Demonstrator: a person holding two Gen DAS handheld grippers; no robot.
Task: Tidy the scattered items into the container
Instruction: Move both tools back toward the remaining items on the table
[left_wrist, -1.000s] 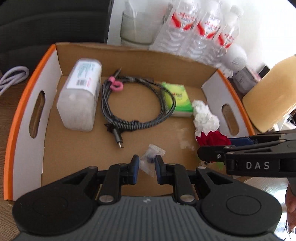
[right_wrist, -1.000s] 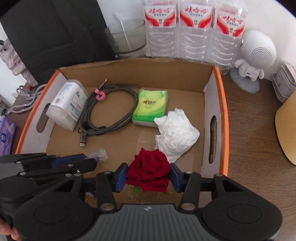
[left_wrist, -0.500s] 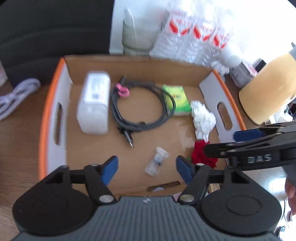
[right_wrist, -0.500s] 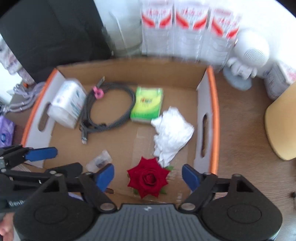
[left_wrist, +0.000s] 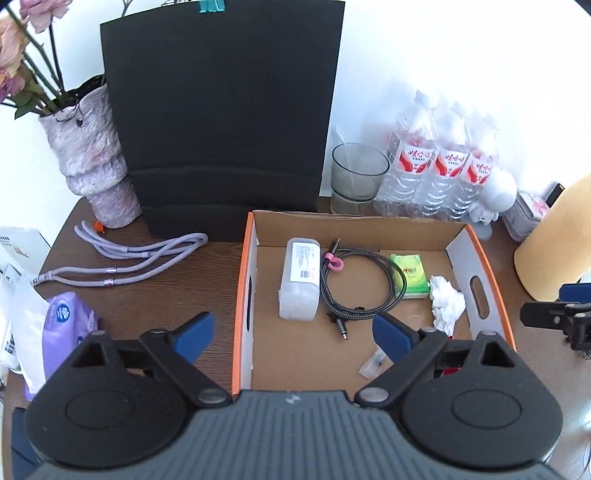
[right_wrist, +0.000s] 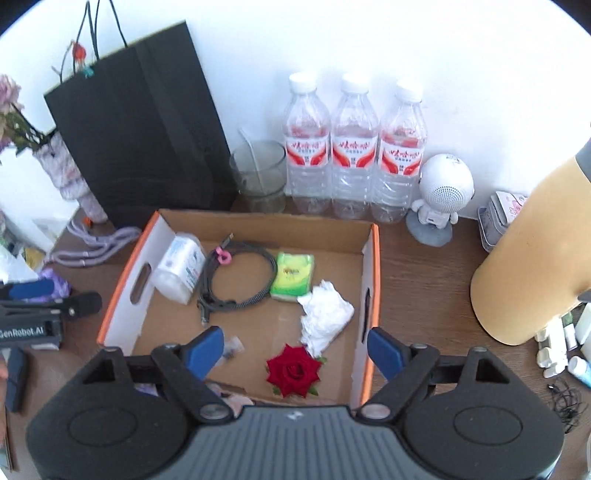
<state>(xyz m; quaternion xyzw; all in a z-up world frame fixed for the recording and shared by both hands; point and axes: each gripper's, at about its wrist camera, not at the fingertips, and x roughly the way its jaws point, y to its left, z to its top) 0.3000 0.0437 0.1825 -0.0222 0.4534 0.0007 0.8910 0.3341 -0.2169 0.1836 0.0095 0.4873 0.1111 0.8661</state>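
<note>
Hovering above the box (right_wrist: 373, 258), both tongs, left (left_wrist: 293, 330) and right (right_wrist: 295, 350), are opening, empty; rose (right_wrist: 293, 371) at 6 o'clock inside.

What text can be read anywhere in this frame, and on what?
"GenRobot.AI": side of the left gripper.
Red labels on the three water bottles: characters blurred.
Green tissue pack, white container label, purple wipes pack: print too small.

Black grippers, blue-padded fingers (left_wrist: 195, 334), ribbed grey housing.
</note>
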